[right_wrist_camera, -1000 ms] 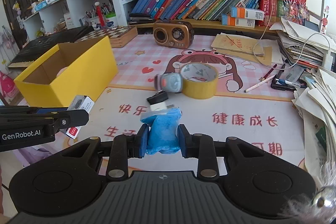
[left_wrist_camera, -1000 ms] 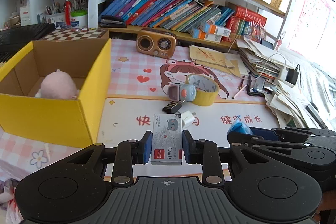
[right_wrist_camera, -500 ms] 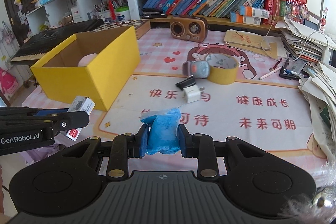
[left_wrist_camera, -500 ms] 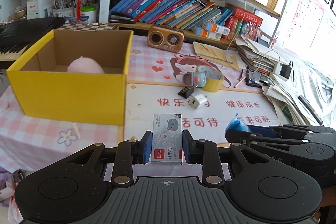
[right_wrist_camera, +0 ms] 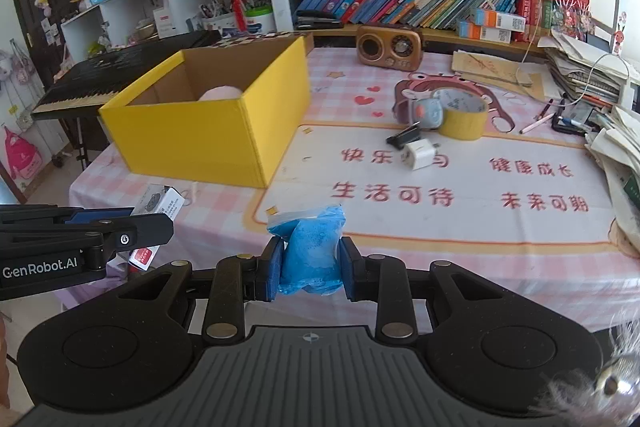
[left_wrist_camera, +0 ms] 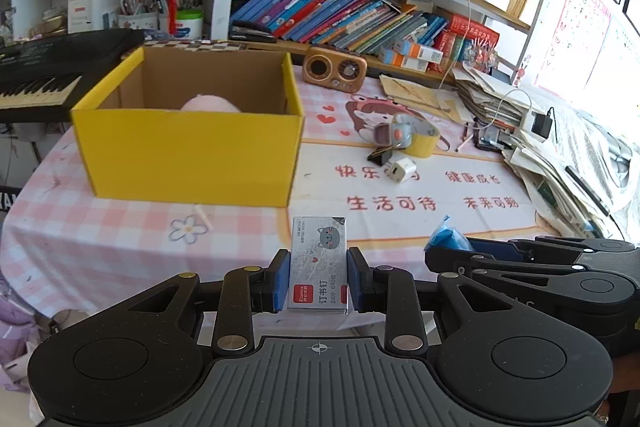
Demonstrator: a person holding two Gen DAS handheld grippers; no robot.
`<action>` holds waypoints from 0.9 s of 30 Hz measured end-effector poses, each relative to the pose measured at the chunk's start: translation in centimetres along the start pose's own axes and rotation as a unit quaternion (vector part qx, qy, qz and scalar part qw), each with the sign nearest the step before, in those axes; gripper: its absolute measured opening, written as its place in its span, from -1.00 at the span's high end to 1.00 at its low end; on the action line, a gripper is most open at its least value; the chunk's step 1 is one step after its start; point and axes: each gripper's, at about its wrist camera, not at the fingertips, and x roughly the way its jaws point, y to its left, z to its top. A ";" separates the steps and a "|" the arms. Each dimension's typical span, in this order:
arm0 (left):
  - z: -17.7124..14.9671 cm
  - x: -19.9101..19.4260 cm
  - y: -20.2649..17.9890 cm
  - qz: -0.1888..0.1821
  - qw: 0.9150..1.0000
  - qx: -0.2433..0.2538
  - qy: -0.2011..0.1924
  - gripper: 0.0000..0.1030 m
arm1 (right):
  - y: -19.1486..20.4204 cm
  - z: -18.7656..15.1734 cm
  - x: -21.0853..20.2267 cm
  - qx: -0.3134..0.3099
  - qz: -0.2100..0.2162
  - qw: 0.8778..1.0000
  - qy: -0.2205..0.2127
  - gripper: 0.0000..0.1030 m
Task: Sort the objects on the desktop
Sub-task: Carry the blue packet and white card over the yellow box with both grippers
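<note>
Inside yellow box (left_wrist_camera: 188, 155), pink toy (left_wrist_camera: 211, 103) shows only its top.

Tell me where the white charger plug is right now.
The white charger plug lies on the table mat right of the yellow box, just in front of the black clip and tape roll.

Matte black two-finger left gripper (left_wrist_camera: 318, 281): blue pads (left_wrist_camera: 282, 279), brass-and-silver pivot screws showing, ribbed grey housing. Matching black right gripper (right_wrist_camera: 308, 269). White "GenRobot.AI" lettering showing on left side.
</note>
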 end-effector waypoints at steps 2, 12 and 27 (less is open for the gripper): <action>-0.4 -0.6 0.6 0.002 1.000 0.000 0.000 0.45 | 0.8 -0.4 -0.1 0.000 0.003 1.000 0.001 0.47; -2.0 -2.9 3.2 0.017 1.000 -0.011 0.000 0.45 | 4.5 -1.5 -0.1 -0.010 0.024 1.000 0.007 0.47; -3.0 -5.2 6.3 0.044 0.998 -0.042 -0.018 0.45 | 8.4 -1.4 0.5 -0.046 0.056 0.997 0.011 0.47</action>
